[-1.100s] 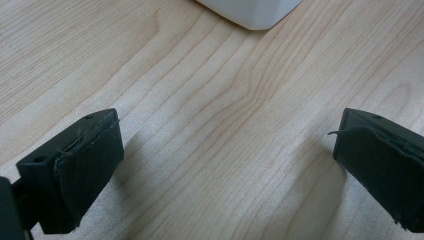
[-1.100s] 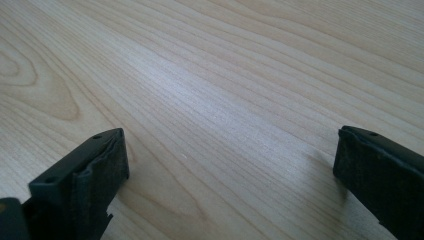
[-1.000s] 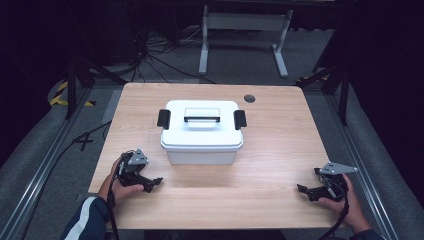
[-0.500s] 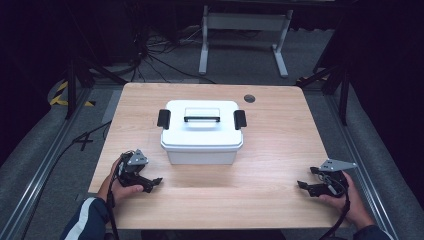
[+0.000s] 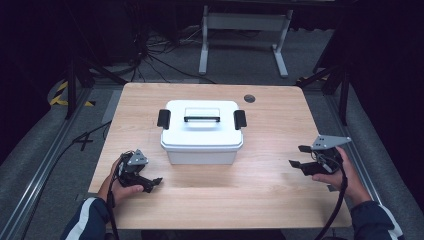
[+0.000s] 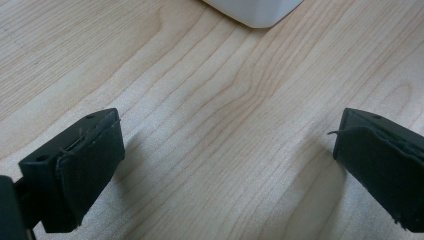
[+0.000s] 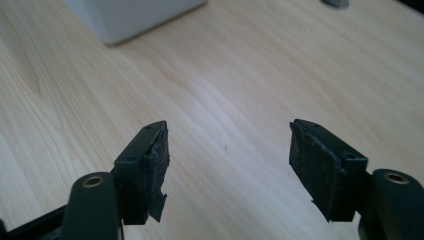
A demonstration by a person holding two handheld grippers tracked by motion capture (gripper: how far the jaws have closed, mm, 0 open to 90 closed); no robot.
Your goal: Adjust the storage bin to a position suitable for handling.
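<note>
One white plastic box point(image 5: 202, 132) stands in the middle of the worktop point(image 5: 270, 185), a little toward the far side. It is rectangular with rounded corners and smooth, slightly shiny walls. Its lid carries one black bar handle point(image 5: 201, 119) on top and two black latches, one point(image 5: 163, 118) at the left end and one point(image 5: 240, 119) at the right end. One corner of the box shows at the top of each gripper view.

The worktop is pale wood with fine long grain lines and rounded corners. One small round dark disc point(image 5: 249, 98) sits in it behind the box on the right.

There are two claws, both black, each with two flat pads that have a rough, frayed edge. The left claw point(image 5: 150, 183) rests low on the worktop, near the front left corner of the box, with its jaws spread wide and nothing between them. The right claw point(image 5: 298, 156) is held above the worktop, well apart from the box on the right; its jaws have just been closing but stand apart, with only bare wood between them.
</note>
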